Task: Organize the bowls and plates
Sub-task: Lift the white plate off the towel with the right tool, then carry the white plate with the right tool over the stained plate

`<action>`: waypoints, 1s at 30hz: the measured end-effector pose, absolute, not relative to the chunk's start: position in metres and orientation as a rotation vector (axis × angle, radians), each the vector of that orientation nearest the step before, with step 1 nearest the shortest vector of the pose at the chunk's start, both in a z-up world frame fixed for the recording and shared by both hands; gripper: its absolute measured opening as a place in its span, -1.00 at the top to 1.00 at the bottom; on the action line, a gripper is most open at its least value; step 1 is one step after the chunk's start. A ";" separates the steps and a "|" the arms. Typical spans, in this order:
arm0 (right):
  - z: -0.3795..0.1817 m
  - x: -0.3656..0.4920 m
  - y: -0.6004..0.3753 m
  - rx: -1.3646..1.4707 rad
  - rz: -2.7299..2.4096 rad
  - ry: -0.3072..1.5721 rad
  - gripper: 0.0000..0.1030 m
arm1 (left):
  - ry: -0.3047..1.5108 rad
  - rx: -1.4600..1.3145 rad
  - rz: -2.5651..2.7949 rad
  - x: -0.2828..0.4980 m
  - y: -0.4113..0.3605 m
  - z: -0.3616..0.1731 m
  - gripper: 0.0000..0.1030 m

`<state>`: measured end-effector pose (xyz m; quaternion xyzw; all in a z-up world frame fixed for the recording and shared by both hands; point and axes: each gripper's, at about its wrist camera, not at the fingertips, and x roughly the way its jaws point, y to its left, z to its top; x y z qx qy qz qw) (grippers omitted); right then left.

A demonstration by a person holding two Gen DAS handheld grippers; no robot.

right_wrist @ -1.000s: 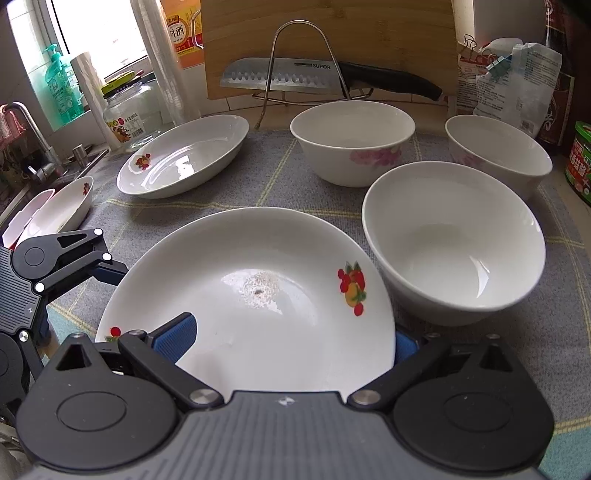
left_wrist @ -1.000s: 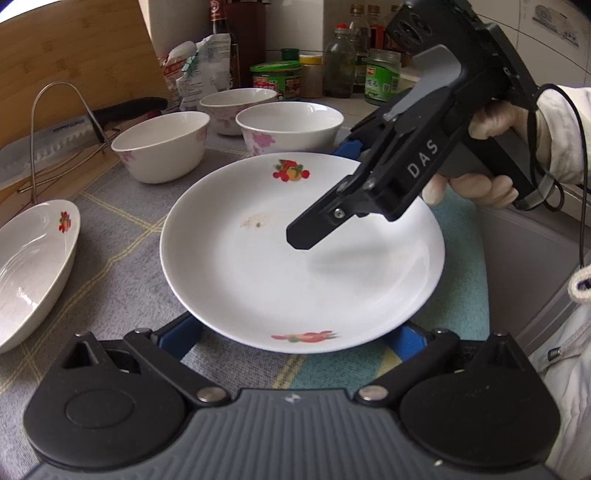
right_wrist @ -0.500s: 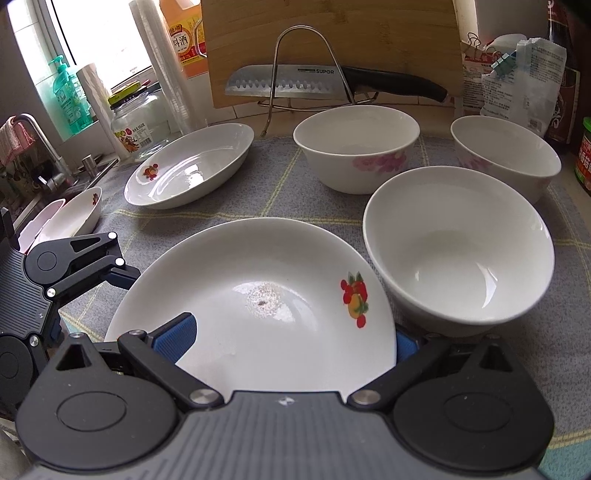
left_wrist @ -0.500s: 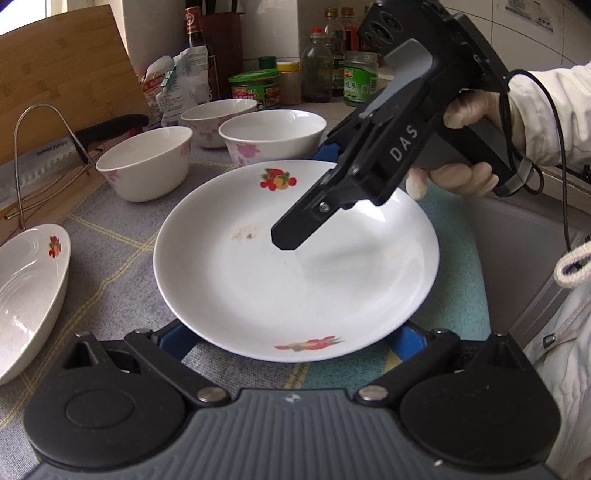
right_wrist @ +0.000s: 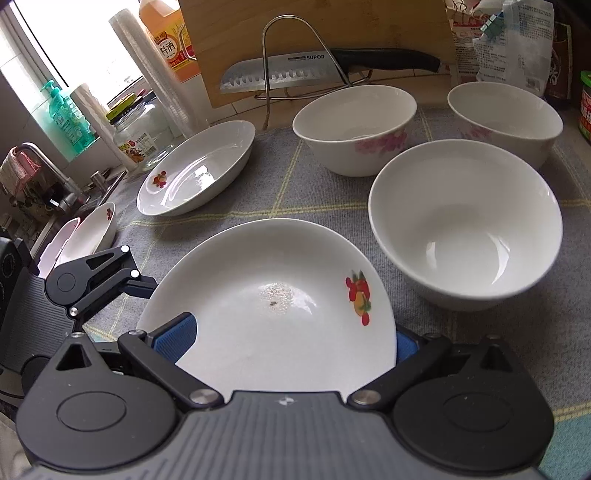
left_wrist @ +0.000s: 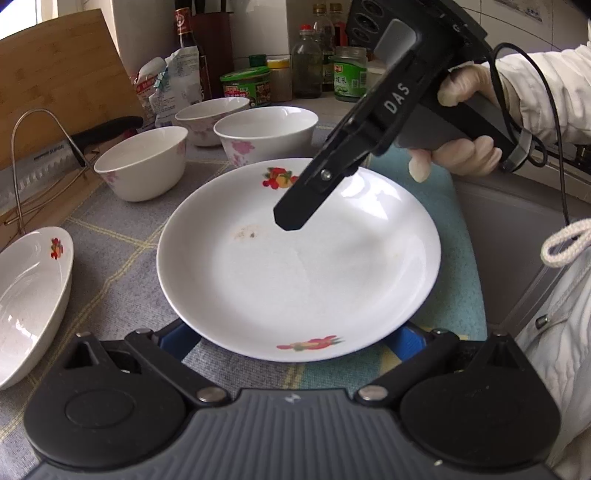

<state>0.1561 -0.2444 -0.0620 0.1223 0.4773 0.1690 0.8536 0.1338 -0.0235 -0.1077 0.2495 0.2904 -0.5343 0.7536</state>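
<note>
A white round plate [left_wrist: 299,266] with fruit prints lies on the grey mat, also in the right wrist view [right_wrist: 273,310]. My left gripper [left_wrist: 291,338] is open, its blue pads on either side of the plate's near rim. My right gripper [right_wrist: 295,338] is open at the opposite rim; one upper finger [left_wrist: 295,210] hangs over the plate. Three white bowls [right_wrist: 465,221] [right_wrist: 354,125] [right_wrist: 506,118] stand behind the plate. An oval white dish [right_wrist: 199,170] lies to the left, seen too in the left wrist view [left_wrist: 29,295].
A knife [right_wrist: 295,74] rests on a wire stand against a wooden cutting board [right_wrist: 295,33]. Jars and bottles [left_wrist: 314,70] line the back wall. More dishes [right_wrist: 92,232] sit by the sink at the far left. A teal cloth [left_wrist: 454,206] lies under the plate's right side.
The plate has risen in both views and sits closer to both grippers. The right gripper's finger has shifted a little over the plate.
</note>
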 end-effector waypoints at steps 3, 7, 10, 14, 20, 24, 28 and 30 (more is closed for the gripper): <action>-0.061 0.157 -0.242 0.239 0.333 0.996 -1.00 | 0.615 0.563 -1.167 0.133 -0.021 -0.106 -0.99; -0.061 0.160 -0.242 0.257 0.324 0.999 -1.00 | 0.618 0.553 -1.169 0.134 -0.022 -0.107 -0.99; -0.061 0.159 -0.241 0.247 0.321 1.002 -1.00 | 0.616 0.547 -1.167 0.133 -0.021 -0.107 -0.99; -0.060 0.161 -0.242 0.258 0.311 1.011 -1.00 | 0.619 0.540 -1.168 0.133 -0.021 -0.107 -0.99; -0.057 0.159 -0.241 0.264 0.300 1.011 -1.00 | 0.614 0.527 -1.167 0.129 -0.021 -0.105 -0.98; -0.053 0.158 -0.238 0.248 0.299 1.009 -1.00 | 0.625 0.506 -1.162 0.128 -0.019 -0.101 -0.98; -0.050 0.158 -0.235 0.255 0.302 1.013 -1.00 | 0.626 0.503 -1.155 0.125 -0.014 -0.098 -0.98; -0.047 0.158 -0.230 0.248 0.305 1.013 -1.00 | 0.631 0.493 -1.151 0.124 -0.010 -0.096 -0.98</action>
